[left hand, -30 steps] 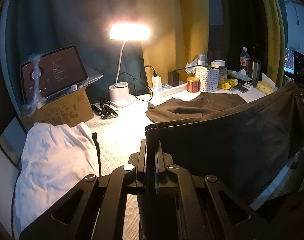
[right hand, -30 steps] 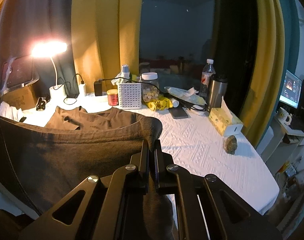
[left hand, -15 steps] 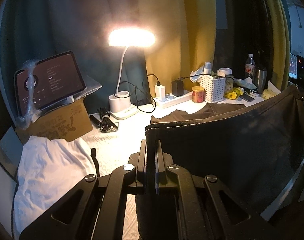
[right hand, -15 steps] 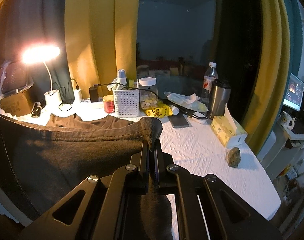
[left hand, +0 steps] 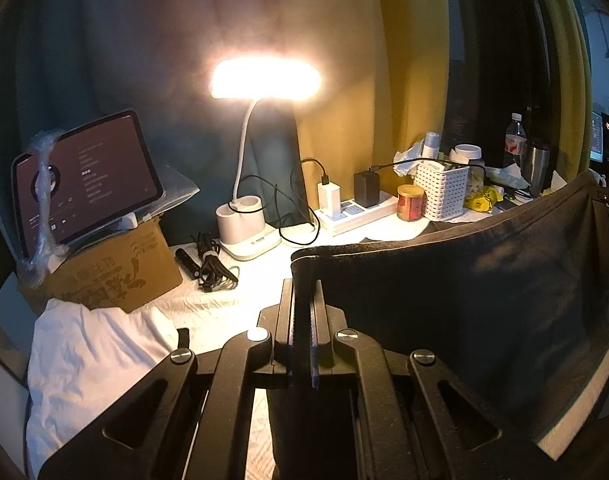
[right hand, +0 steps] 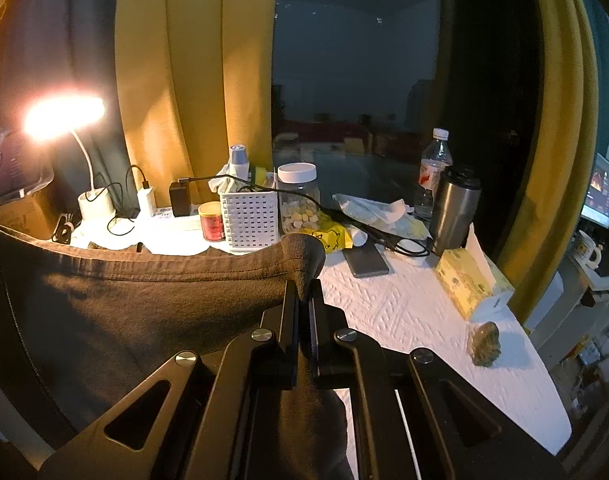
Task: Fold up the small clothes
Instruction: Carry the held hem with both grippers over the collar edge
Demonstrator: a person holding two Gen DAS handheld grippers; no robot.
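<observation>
Holding dark tee [left hand: 464, 292] up off table [right hand: 424, 308], hem edge stretched taut betw. both claws. Left gripper [left hand: 303, 292] pinched tight on one corner of hem, no gap showing betw. fingers apart from cloth. Right gripper [right hand: 303, 292] likewise clamped on other corner, stitched hem bunched just above tips. Rest of tee trailing down twd far edge of table, part resting flat near white basket [right hand: 248, 220] and red jar [right hand: 211, 222]; can't tell how much lies flat, cloth itself blocks view.

Step in hand, by look of it: lift-and-carry phase of a fold, bringing hem over twd collar end. Fold not yet laid.

Next move prob. needs: both claws travelling together, keeping edge level and tension even so no sag in middle; lowering hem onto flat part w/ corners matched; only then letting go. Uneven pull = skewed crease.

Watch for clutter along far edge: lamp [left hand: 248, 236] w/ cables [left hand: 296, 208], power strip [left hand: 356, 212], basket, jar, all near landing zone. White cloth [left hand: 88, 360] heaped at near left corner beside cardboard box [left hand: 112, 276], well clear of tee. Tissue box [right hand: 468, 280] and steel tumbler [right hand: 452, 208] twd right edge, not in path.
</observation>
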